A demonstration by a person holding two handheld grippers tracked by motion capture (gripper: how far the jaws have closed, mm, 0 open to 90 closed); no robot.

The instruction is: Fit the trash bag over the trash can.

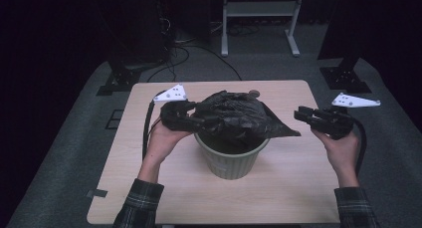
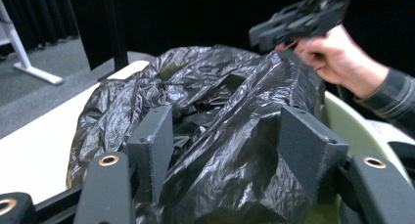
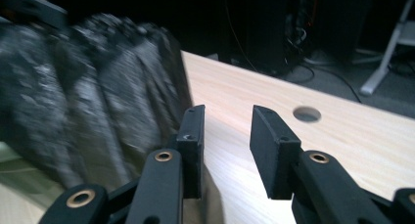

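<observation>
A crumpled black trash bag (image 1: 234,116) lies heaped over the mouth of a pale green bin (image 1: 231,161) in the middle of the wooden table (image 1: 298,188). My left gripper (image 1: 191,117) is pressed into the bag's left side. In the left gripper view its jaws stand wide apart, and the bag (image 2: 210,87) bulges between them above the bin's rim (image 2: 352,121). My right gripper (image 1: 300,113) hovers just off the bag's right corner, open with nothing between its fingers. Its own view has the blurred bag (image 3: 73,101) to the left of the gripper (image 3: 227,121).
A round cable hole (image 3: 307,114) sits in the tabletop beyond the right gripper. Behind the table are a white frame stand (image 1: 259,9), two black stand bases (image 1: 117,78) (image 1: 346,76) and cables on the grey carpet. Bare tabletop lies in front of the bin.
</observation>
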